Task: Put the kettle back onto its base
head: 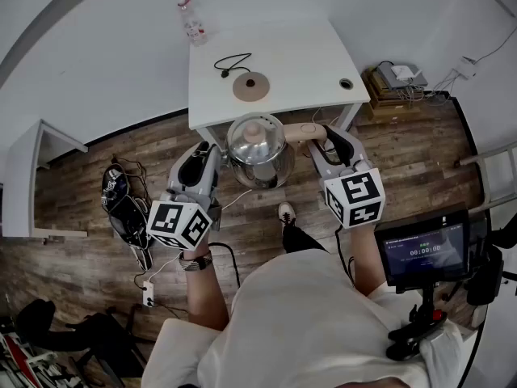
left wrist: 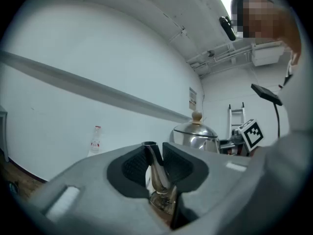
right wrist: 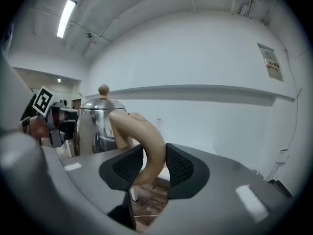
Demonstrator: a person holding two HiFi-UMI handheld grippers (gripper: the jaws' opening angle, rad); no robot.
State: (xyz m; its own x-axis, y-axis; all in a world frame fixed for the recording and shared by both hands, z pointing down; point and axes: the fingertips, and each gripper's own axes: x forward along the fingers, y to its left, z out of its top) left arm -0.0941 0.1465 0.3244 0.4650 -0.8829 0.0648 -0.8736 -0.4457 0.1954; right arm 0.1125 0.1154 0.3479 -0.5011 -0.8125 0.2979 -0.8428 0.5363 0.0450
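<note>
A steel kettle with a beige lid knob hangs in the air just in front of the white table. My left gripper is shut on its thin metal spout, and the kettle body shows beyond the jaws. On the other side, my right gripper is shut on the curved beige handle, beside the kettle body. The round beige base lies on the table behind the kettle, with its black cord coiled beside it.
A clear bottle stands at the table's far left corner, and a cable hole sits at its right edge. Boxes and wires lie on the floor to the right, a bag and cables to the left. A monitor stands near my right side.
</note>
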